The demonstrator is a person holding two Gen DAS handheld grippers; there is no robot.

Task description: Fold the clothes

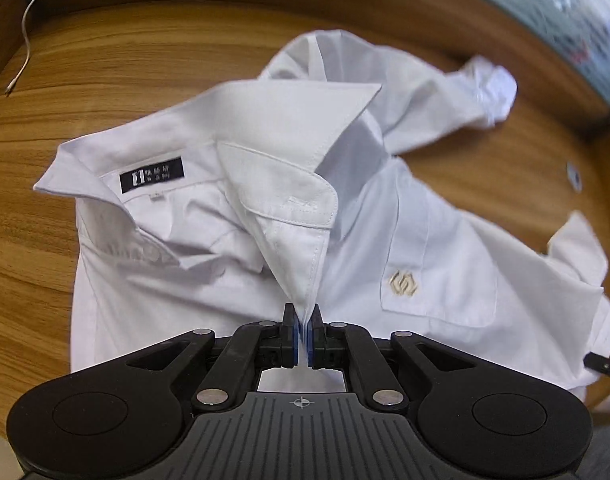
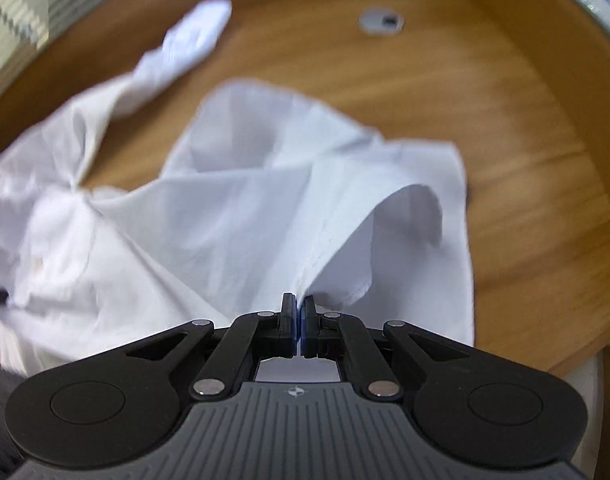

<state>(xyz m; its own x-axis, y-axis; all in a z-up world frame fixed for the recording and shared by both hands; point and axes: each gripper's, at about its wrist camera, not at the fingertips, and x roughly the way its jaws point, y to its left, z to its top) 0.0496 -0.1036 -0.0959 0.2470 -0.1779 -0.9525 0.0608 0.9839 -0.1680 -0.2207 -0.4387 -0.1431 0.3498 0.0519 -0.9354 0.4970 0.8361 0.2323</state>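
A white dress shirt [image 1: 385, 216] lies crumpled on the wooden table [image 1: 105, 60], collar spread, a black neck label [image 1: 151, 175] showing and a gold emblem [image 1: 403, 282] on the chest pocket. My left gripper [image 1: 304, 316] is shut on the front placket just below the collar, pulling the cloth up into a peak. In the right wrist view the same shirt [image 2: 209, 216] spreads away, blurred, one sleeve [image 2: 185, 40] trailing toward the far left. My right gripper [image 2: 299, 308] is shut on a hem edge near the shirt's bottom corner, lifting a fold.
A white cable [image 1: 27, 32] lies at the table's far left. A round grey cable port [image 2: 381, 21] is set in the tabletop beyond the shirt. The table edge curves close on the right [image 2: 585, 320]. A dark gripper part [image 1: 603, 364] shows at the shirt's right edge.
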